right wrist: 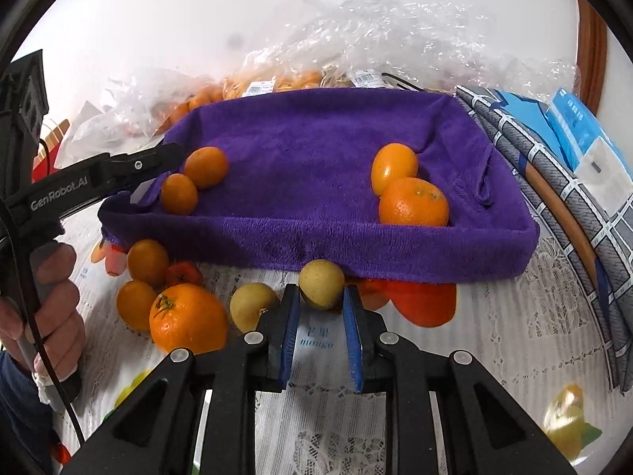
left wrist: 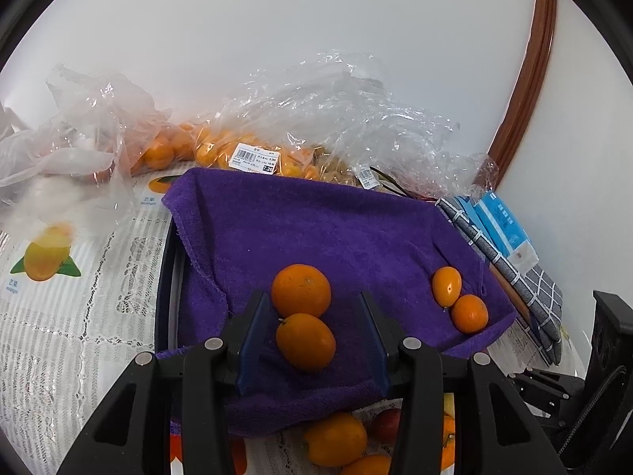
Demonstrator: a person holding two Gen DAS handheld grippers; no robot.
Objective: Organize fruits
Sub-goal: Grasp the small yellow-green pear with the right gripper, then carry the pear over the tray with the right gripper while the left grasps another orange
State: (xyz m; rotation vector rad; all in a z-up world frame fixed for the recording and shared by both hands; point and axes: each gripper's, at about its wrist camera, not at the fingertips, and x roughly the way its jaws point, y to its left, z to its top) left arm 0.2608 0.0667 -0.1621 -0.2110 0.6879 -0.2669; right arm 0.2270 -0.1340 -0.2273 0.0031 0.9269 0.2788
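Pinching a small yellow-green round fruit (right wrist: 321, 284), the right gripper (right wrist: 319, 304) has its blue pads closed on the fruit's lower sides, right against the near edge of the purple towel (right wrist: 316, 150) that lines a tray. In the right wrist view a second yellow-green fruit (right wrist: 253, 305) lies just at 9 o'clock of the held one, a big orange with a green stem (right wrist: 188, 316) past it, and three small orange fruits plus a little red one cluster at about 10 o'clock of that orange, all on the lace tablecloth (right wrist: 494, 336). On the towel: two kumquats (right wrist: 194, 184) touching each other at the left side, and an oval orange fruit touching a mandarin (right wrist: 414, 202) at the right side. The left gripper (left wrist: 312, 304) hovers over the towel, jaws partly apart, an oval kumquat (left wrist: 305, 341) and a rounder orange (left wrist: 300, 289) lying between the fingers, pads not touching either. At 3 o'clock of those, a pair of kumquats (left wrist: 459, 297) touch each other near the towel's right edge. Crinkled clear plastic bags (left wrist: 316, 118) with more orange fruit and price labels sit at 12 o'clock behind the tray. Grey checked cloth (right wrist: 554, 182) and a blue packet (right wrist: 581, 134) lie at 2 o'clock. A person's hand (right wrist: 51, 301) grips the left gripper's handle at 9 o'clock of the right wrist view.
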